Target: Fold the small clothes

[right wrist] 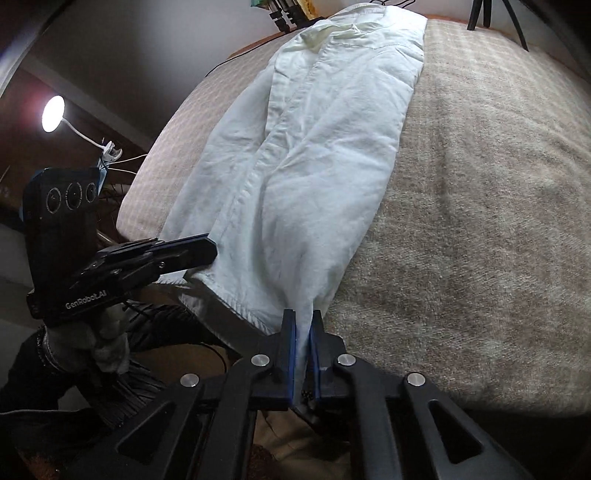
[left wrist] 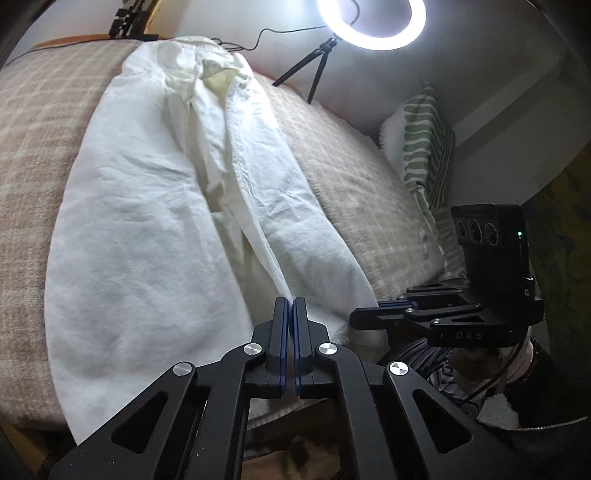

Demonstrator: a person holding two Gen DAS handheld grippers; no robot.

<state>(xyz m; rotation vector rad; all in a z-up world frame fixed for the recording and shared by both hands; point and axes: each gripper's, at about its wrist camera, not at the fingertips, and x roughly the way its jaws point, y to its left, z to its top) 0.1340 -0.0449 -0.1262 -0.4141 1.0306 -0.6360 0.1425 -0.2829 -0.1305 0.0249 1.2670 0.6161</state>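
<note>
Both tongs pinch the near hem of the white shirt on the blanket: right tongs, left tongs; a hard tug could slip it free.

Shirt hem hidden behind left gripper, ring light top cut off

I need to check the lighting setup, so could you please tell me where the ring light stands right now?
In the left wrist view the ring light glows at the top right, on a small tripod behind the far edge of the blanket, beyond the white shirt.
</note>
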